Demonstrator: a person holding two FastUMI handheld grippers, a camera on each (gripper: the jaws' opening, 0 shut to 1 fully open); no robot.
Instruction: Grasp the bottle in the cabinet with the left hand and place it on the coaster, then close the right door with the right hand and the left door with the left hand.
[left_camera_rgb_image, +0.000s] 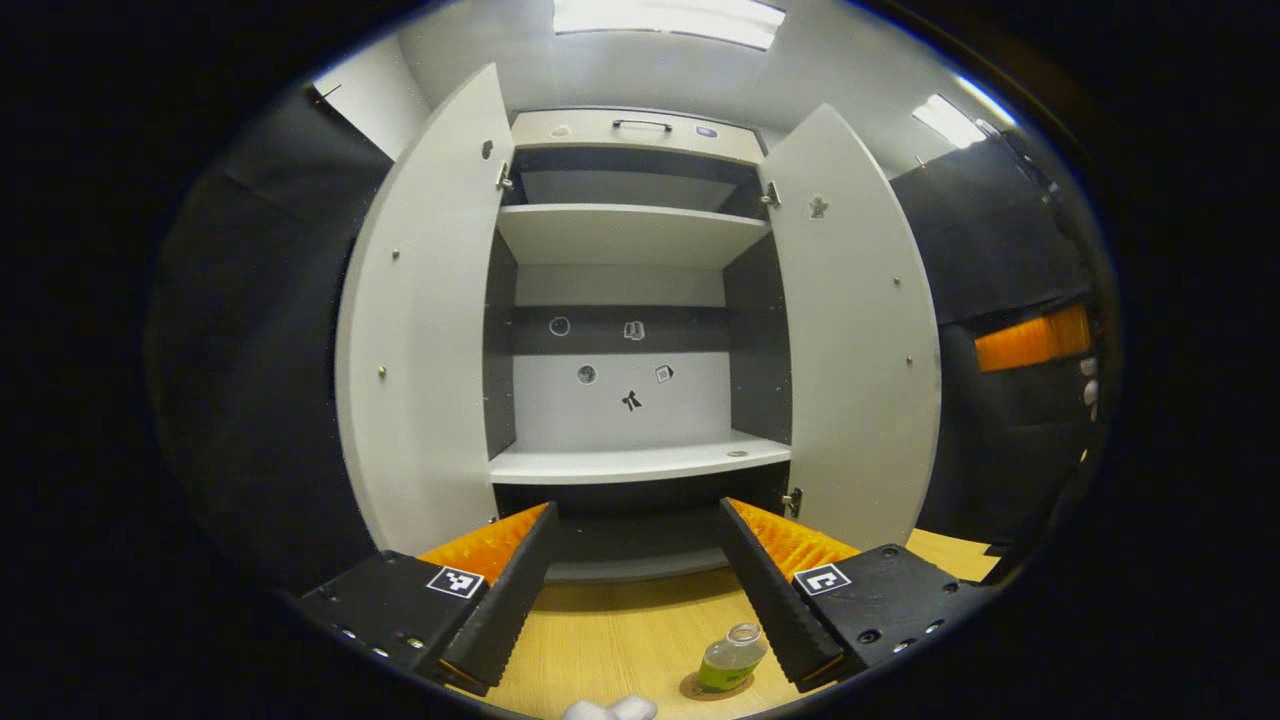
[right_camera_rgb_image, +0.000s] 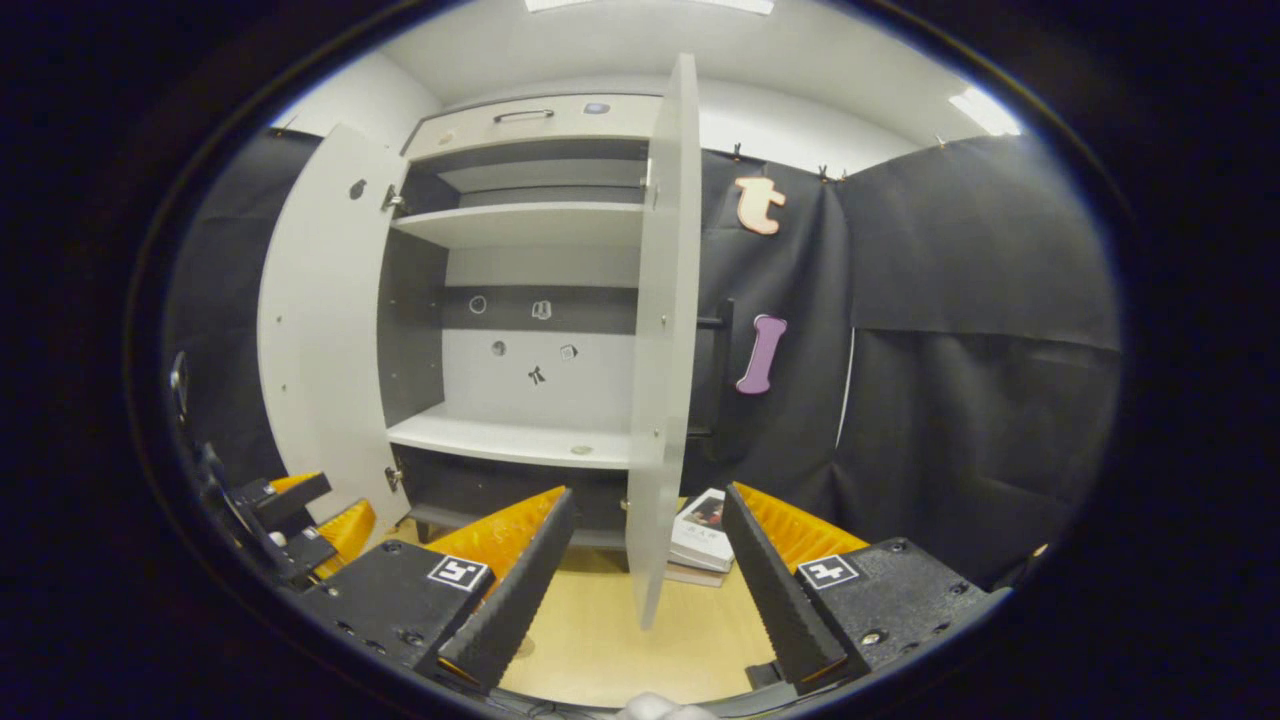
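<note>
The small clear bottle (left_camera_rgb_image: 733, 655) with a green label stands upright on a round coaster (left_camera_rgb_image: 700, 690) on the wooden table (left_camera_rgb_image: 610, 630), low in the left gripper view. My left gripper (left_camera_rgb_image: 635, 508) is open above and apart from it, facing the open cabinet (left_camera_rgb_image: 640, 235), and also shows at the left edge of the right gripper view (right_camera_rgb_image: 285, 520). The left door (left_camera_rgb_image: 420, 320) and right door (left_camera_rgb_image: 860, 330) both stand wide open. My right gripper (right_camera_rgb_image: 648, 492) is open with nothing between its fingers. The right door's edge (right_camera_rgb_image: 660, 350) stands just ahead of it.
The cabinet shelves (left_camera_rgb_image: 640, 460) are bare apart from small marks on the back panel. A book (right_camera_rgb_image: 705, 525) lies on the table behind the right door. Black cloth walls (right_camera_rgb_image: 950, 380) close in both sides.
</note>
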